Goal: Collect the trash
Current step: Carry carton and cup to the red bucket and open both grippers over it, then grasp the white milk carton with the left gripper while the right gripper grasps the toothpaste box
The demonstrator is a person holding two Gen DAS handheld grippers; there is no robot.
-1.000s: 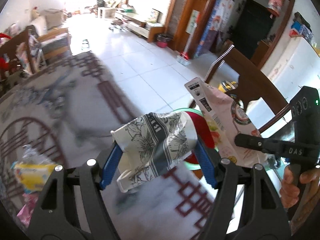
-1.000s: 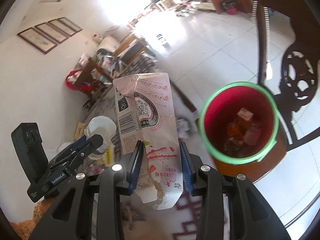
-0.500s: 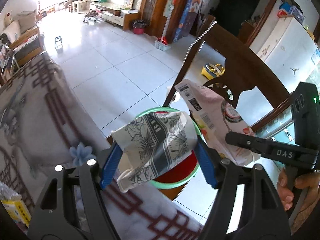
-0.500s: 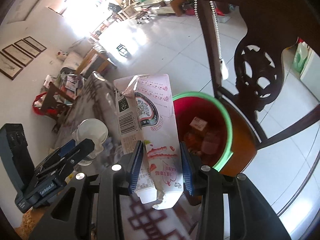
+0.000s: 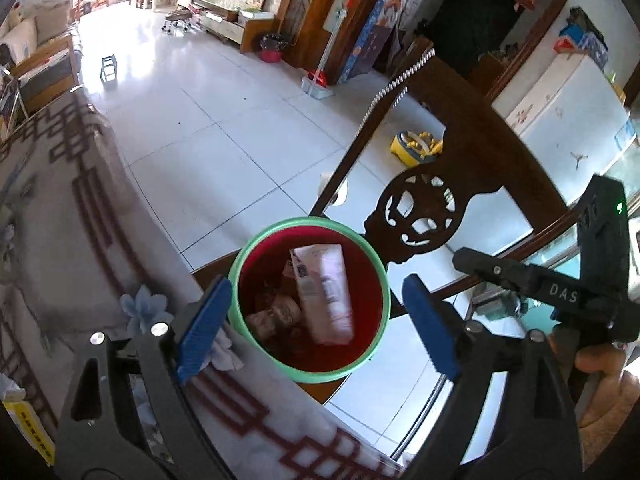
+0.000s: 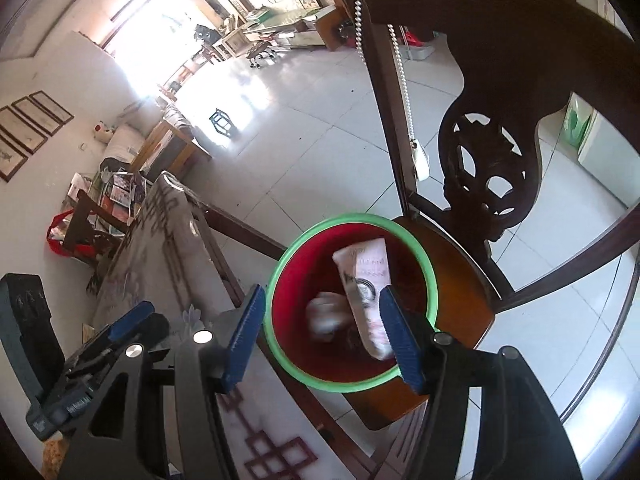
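Note:
A red bin with a green rim (image 5: 240, 256) (image 6: 430, 276) stands on a wooden chair seat beside the table. A pink milk carton (image 5: 326, 292) (image 6: 366, 276) lies inside it on other trash. A crumpled paper cup (image 6: 326, 316) lies next to the carton in the bin. My left gripper (image 5: 316, 328) is open and empty, right above the bin. My right gripper (image 6: 322, 336) is open and empty, also above the bin. The right gripper shows at the right of the left wrist view (image 5: 532, 284).
A dark carved chair back (image 5: 432, 208) (image 6: 488, 160) rises behind the bin. The table with a patterned cloth (image 5: 60, 240) (image 6: 160, 264) lies to the left. A yellow packet (image 5: 28, 424) lies on the table at lower left. White tiled floor (image 5: 208, 112) lies beyond.
Both grippers have opened over the bin. The paper cup left my left gripper and the milk carton left my right gripper; both now lie in the bin.

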